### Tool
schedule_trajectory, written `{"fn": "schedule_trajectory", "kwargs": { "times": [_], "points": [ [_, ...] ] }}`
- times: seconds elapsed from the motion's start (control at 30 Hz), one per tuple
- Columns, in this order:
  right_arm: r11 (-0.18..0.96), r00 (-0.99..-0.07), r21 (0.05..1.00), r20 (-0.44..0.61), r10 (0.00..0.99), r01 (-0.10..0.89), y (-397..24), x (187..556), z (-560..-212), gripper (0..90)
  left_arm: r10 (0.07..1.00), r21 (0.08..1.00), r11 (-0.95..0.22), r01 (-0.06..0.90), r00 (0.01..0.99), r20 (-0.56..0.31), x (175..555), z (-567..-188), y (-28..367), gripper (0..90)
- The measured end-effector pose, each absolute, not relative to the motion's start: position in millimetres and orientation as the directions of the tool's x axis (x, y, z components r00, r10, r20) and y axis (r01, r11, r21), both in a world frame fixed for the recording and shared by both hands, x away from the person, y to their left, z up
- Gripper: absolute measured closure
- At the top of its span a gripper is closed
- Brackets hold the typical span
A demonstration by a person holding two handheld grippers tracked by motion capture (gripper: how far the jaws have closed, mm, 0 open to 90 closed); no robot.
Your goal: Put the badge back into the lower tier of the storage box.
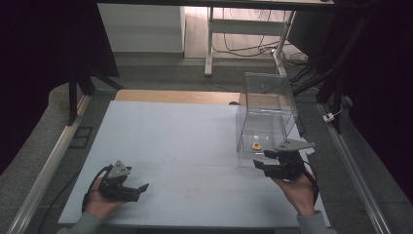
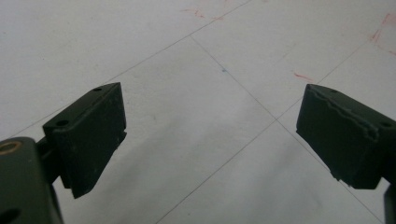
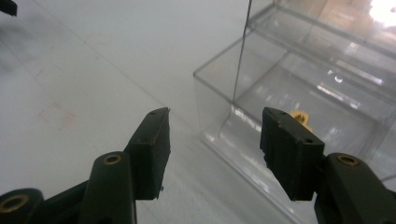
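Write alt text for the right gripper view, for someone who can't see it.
The right gripper, its two black jaws open with nothing between them, points at the low front corner of a clear plastic box standing on a pale white table. A small yellow object lies inside the box, partly hidden behind one jaw.

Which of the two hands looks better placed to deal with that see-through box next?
The right. The right gripper sits at the front of the clear plastic box, jaws open, near the small yellow piece inside. The left gripper rests far across the white table, over bare surface.
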State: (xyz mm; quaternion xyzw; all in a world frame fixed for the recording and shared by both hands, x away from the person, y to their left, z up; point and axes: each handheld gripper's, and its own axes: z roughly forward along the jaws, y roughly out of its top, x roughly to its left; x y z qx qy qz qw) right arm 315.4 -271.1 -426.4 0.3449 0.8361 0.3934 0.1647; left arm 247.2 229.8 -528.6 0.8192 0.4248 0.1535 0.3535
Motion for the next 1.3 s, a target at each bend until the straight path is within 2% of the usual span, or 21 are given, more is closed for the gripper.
{"fn": "schedule_trajectory", "kwargs": {
  "times": [0.3, 0.77, 1.3],
  "points": [
    [0.449, -0.695, 0.751, 0.017, 0.719, 0.483, -286, 304, -451, 42.7, 0.805, 0.709, -0.389, 0.589, 0.592, -0.05, 247, -529, 230, 8.3],
    [0.464, -0.676, 0.746, -0.026, 0.737, 0.477, -305, 291, -491, 42.0, 0.805, 0.71, -0.39, 0.586, 0.592, -0.047, 247, -528, 230, 8.3],
    [0.478, -0.679, 0.729, -0.026, 0.734, 0.489, -307, 293, -498, 41.4, 0.808, 0.712, -0.386, 0.586, 0.588, -0.046, 246, -528, 231, 8.3]
  ]
}}
